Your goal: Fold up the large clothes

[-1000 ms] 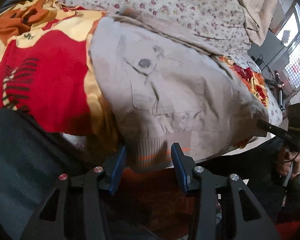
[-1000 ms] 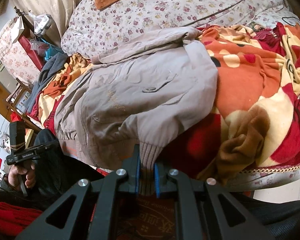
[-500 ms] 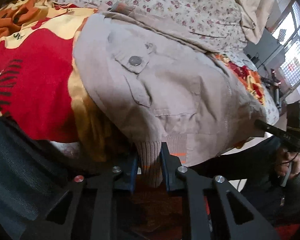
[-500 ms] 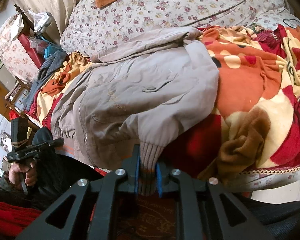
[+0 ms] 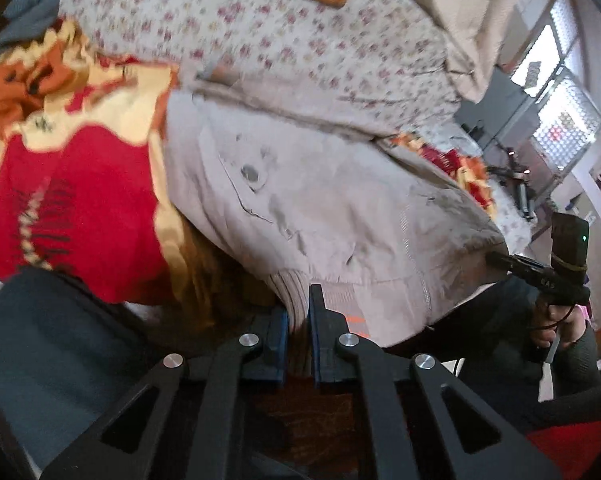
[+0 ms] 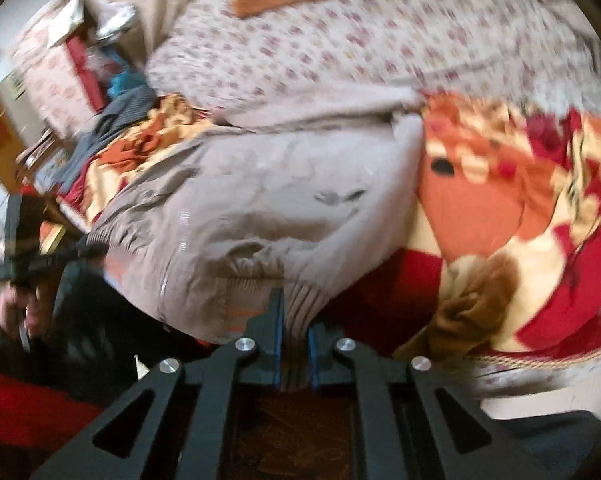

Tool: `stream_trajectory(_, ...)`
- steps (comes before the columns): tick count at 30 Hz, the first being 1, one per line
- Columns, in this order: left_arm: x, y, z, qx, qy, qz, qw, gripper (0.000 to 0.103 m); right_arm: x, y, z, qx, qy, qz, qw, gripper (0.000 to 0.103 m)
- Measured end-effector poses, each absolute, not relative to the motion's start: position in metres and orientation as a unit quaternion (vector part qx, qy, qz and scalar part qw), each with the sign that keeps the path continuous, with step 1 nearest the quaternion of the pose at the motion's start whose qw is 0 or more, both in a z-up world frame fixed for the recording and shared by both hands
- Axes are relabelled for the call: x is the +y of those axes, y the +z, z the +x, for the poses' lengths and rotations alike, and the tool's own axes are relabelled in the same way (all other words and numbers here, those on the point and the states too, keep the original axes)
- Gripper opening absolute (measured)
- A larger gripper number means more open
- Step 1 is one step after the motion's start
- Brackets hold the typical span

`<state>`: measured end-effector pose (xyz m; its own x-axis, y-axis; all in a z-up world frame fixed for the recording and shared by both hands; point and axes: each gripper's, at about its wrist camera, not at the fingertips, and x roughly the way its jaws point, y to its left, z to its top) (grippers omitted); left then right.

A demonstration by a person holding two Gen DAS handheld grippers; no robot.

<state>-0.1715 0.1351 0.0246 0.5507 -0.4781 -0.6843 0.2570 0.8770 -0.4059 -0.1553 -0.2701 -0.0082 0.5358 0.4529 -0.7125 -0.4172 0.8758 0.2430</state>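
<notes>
While blankets (image 5: 80, 208) surround it, jaws pinch the jacket (image 5: 320, 208).

Left gripper (image 5: 298, 332) clamped on ribbed hem; right gripper (image 6: 294, 336) likewise clamped, both at near edge.

Left tool (image 5: 298, 322): black angular linkage arms, silver round screws, blue-lined fingers (image 5: 278, 334). Right tool (image 6: 294, 330) identical (green status light on handle). Bare hand (image 5: 556, 326), dark sleeve.
</notes>
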Motion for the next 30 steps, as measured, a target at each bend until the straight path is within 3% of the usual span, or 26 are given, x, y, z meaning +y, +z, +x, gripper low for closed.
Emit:
stream_trajectory(18, 0.134, 0.142, -0.255, 0.337, -0.314, -0.091, 0.883, 0.002, -0.302, 0.123, -0.264, 0.278, 0.324, 0.025, 0.904, 0.008)
stream_trajectory(30, 0.117, 0.147, -0.168, 0.317, -0.194, -0.067, 0.926, 0.003, -0.298, 0.120, -0.184, 0.285, 0.271, 0.034, 0.919, 0.008)
